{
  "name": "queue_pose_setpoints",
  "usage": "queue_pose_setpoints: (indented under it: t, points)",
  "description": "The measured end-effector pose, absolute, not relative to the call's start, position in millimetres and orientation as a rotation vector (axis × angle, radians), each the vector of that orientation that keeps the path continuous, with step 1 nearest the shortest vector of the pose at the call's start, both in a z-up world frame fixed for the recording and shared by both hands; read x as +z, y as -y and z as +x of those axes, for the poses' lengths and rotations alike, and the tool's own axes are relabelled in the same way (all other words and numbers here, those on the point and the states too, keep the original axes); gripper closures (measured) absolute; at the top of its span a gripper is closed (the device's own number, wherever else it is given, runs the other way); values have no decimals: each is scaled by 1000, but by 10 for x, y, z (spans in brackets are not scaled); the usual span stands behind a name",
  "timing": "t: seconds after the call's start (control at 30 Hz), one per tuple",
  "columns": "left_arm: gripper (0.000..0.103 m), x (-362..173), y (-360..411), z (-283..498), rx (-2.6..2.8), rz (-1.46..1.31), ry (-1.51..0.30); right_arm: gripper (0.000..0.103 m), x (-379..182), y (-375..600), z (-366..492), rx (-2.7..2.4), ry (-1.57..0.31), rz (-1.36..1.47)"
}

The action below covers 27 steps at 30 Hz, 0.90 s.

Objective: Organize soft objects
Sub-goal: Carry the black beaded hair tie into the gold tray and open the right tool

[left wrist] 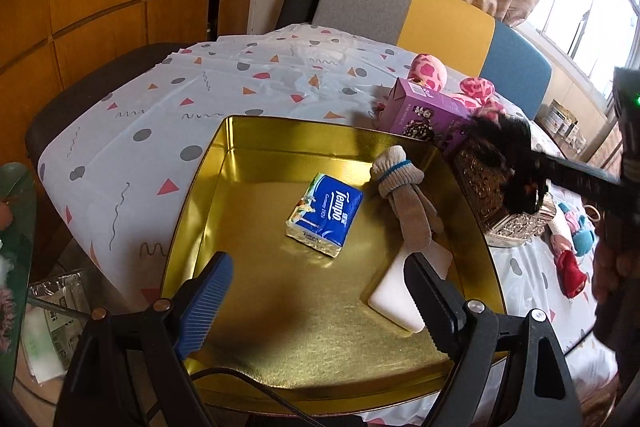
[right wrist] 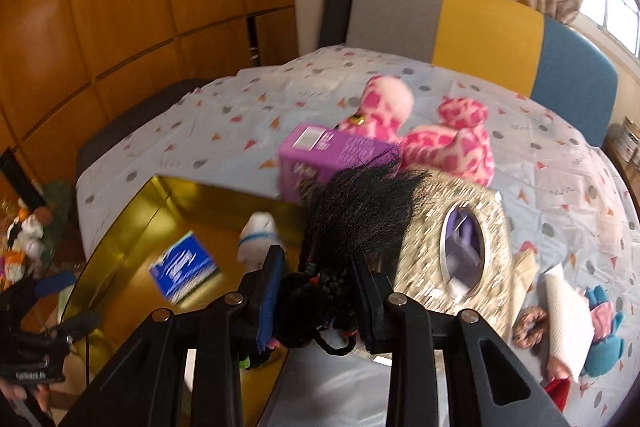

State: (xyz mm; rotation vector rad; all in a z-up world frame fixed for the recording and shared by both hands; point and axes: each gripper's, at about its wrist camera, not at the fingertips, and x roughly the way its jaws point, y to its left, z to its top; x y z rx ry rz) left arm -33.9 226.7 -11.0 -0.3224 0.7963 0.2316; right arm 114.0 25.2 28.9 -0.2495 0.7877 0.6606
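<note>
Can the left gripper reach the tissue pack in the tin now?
Probably yes. The left gripper is open over the tin, and the tissue pack lies bare just ahead of its jaws; the glove and white block lie to one side.

Tissue pack (left wrist: 325,214) left of sock (left wrist: 404,195) — both in tin (left wrist: 192,211).

The patterned tablecloth (left wrist: 168,115) carries a gold tin (left wrist: 192,227), purple box (left wrist: 424,111) (upright) and pink plush (right wrist: 452,143).

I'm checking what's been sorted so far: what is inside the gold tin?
Inside the gold tin: a blue Tempo tissue pack, a grey glove and a white block. The left gripper covers part of the floor near the front.
</note>
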Motion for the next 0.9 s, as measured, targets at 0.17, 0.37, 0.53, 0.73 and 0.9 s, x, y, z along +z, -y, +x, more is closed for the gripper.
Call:
queue_pose_setpoints:
  t: [0.17, 0.37, 0.53, 0.73, 0.9]
  points:
    - [15, -118, -2262, -358, 230, -322, -801, 72, 133, -266, 900, 710, -809, -299]
    - [15, -120, -2288, -404, 239, -331, -799, 71, 21, -309, 604, 782, -815, -358]
    - [15, -113, -2394, -449, 269, -355, -786, 71, 17, -549, 545, 822, -812, -349]
    - [15, -96, -2560, -527, 308, -372, -771, 71, -48, -1111, 663, 857, -831, -352]
    - [15, -115, -2691, -567, 336, -396, -772, 68, -264, -1478, 833, 798, -859, -438]
